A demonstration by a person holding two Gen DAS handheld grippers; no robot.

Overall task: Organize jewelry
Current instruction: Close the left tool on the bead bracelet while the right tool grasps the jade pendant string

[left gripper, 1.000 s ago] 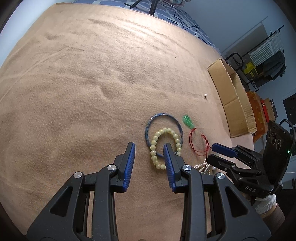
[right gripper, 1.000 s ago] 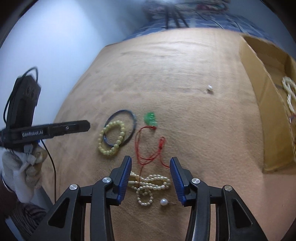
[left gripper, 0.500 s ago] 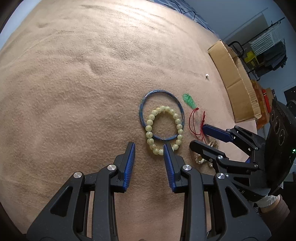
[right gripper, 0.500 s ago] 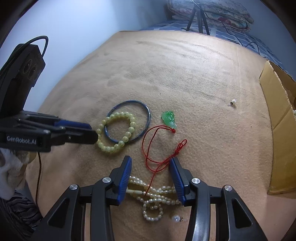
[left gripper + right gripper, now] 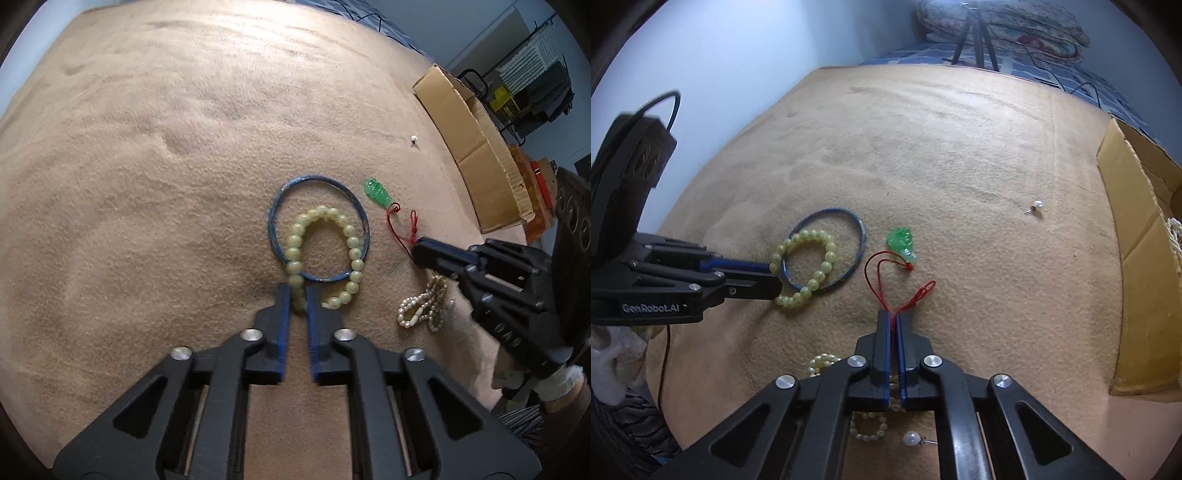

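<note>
Pale-green bead bracelet, mid-blanket over the blue bangle, now pinched by left gripper, red cord by right gripper, both jaws newly closed, ready for lifting.

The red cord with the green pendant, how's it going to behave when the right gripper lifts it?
The red cord lies in loose loops, so it will probably hang limp from the right gripper. The green pendant at its far end will likely drag, then swing. The cord looks thin, so it might slip.
</note>
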